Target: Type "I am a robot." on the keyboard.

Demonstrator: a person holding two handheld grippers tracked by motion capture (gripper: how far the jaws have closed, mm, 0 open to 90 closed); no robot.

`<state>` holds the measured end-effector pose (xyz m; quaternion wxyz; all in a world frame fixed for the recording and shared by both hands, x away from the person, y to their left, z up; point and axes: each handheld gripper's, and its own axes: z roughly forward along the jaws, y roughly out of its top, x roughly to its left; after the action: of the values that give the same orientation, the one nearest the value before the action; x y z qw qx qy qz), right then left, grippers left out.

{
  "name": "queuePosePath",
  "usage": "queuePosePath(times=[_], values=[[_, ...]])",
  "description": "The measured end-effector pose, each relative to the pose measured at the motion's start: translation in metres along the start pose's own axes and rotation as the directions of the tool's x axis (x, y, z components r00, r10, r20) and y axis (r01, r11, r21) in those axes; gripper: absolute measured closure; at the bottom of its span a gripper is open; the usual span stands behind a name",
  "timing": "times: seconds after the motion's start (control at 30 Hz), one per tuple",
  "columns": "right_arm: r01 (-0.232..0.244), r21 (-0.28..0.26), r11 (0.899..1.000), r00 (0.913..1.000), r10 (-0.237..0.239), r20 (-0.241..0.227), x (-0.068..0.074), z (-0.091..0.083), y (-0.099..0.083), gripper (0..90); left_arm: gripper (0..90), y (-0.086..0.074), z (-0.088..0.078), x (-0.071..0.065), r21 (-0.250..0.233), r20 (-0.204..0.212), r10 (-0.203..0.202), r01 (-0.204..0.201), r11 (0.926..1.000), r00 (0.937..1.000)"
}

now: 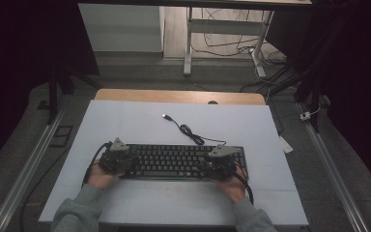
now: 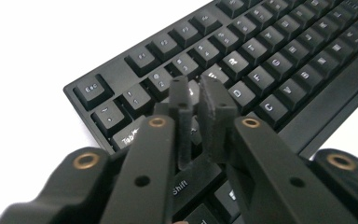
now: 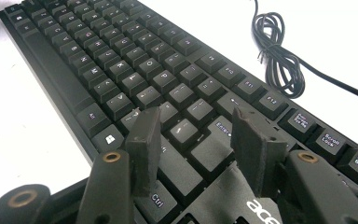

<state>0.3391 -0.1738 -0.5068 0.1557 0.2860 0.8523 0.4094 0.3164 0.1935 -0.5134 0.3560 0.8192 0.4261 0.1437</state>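
Black keyboard [image 1: 181,162] under both tongs: left tongs [image 2: 196,93] nearly closed, right tongs [image 3: 198,126] open, empty; typing step, next press a key.

Two grey-sleeved forearms are seen entering from the bottom edge, each hand wrapped around a black gripper. The left gripper [image 1: 118,157] is held low with its jaws nearly together, a narrow gap between them. The right gripper [image 1: 221,162] is held low with jaws spread wide.
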Motion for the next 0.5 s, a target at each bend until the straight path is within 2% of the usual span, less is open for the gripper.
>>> queuePosePath(times=[0.17, 0.5], values=[[-0.001, -0.002, 1.0, 1.0, 0.001, -0.001, -0.0003, -0.0001, 0.0, 52.9, 68.4, 0.0013, -0.003, -0.0018, -0.026, 0.009, -0.006, 0.006, 0.9997, 0.9999], [0.0, -0.001, 1.0, 1.0, 0.0, 0.001, -0.0005, -0.0006, 0.0001, 52.8, 56.2, 0.0038, -0.0076, -0.0047, -0.057, 0.009, -0.01, 0.011, 0.9983, 0.9999]])
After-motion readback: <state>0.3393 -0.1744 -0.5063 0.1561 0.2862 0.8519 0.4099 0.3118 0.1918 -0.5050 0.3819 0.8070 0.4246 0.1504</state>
